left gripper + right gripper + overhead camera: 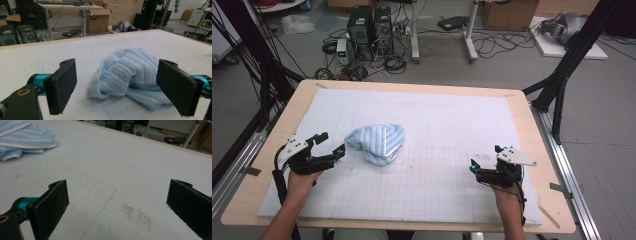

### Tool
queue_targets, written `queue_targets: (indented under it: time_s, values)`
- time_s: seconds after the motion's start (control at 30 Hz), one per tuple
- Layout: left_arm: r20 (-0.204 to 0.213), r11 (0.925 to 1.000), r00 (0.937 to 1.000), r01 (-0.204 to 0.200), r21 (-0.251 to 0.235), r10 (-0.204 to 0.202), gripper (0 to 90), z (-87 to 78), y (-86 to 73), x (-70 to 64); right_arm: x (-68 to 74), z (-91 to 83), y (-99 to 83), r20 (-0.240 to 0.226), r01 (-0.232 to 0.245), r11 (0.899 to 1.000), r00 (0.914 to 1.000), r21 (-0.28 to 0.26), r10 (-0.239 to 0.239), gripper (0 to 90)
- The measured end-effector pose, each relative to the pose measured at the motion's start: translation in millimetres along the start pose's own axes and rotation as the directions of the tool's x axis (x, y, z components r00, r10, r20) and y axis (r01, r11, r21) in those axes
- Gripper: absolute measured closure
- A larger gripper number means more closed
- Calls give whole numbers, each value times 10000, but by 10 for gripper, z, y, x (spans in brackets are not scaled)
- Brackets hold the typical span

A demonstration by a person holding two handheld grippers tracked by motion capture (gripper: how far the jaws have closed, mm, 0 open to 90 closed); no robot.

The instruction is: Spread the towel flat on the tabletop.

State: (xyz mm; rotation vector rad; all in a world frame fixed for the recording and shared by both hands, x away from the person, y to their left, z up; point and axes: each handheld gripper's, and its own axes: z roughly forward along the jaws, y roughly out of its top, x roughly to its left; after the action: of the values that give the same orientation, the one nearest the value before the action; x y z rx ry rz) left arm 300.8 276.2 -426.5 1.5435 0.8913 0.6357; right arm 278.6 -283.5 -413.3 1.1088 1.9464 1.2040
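High view: a crumpled light blue towel (377, 143) lies left of centre on the white gridded mat (452, 125) covering the counter (532, 125). The left gripper (332, 145) sits just beside the towel's left edge; the right gripper (472, 166) rests well apart, near the right front.

Left gripper view: jaws wide open, holding nothing, the towel (125, 72) bunched just ahead between them.

Right gripper view: jaws wide open over bare mat (120, 170), empty; the towel (25, 137) lies far off at upper left.

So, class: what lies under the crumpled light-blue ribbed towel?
The crumpled light-blue ribbed towel rests on the white gridded foam mat. Its own folds cover anything beneath them, so that cannot be seen.
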Motion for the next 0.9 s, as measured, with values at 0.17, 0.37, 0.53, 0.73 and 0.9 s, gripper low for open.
queue_targets:
  time_s: [0.17, 0.37, 0.53, 0.73, 0.9]
  values:
    - [-43, 10000, 10000, 19, 53, -19, 173, 2, -7, 10, 19, 1, 7, -55, 99, 9999, 9999, 22, -98, 32]
    - [-5, 9999, 10000, 5, 134, -5, 173, 12, -12, -19, 24, -17, 9, -112, -16, 10000, 9999, 26, 17, 32]
    - [-18, 9995, 10000, 3, 300, -2, 175, 18, -20, -5, 27, 24, 7, -292, 94, 9999, 9995, 121, -91, 32]
    - [-125, 9979, 9999, 39, 645, -31, 184, 44, -40, 14, 36, 33, 1, -397, 105, 9997, 9992, 212, -96, 32]
    - [-151, 9937, 9999, 38, 1116, -22, 181, 82, -58, -4, 88, 50, 22, -486, 315, 9991, 9984, 293, -300, 32]
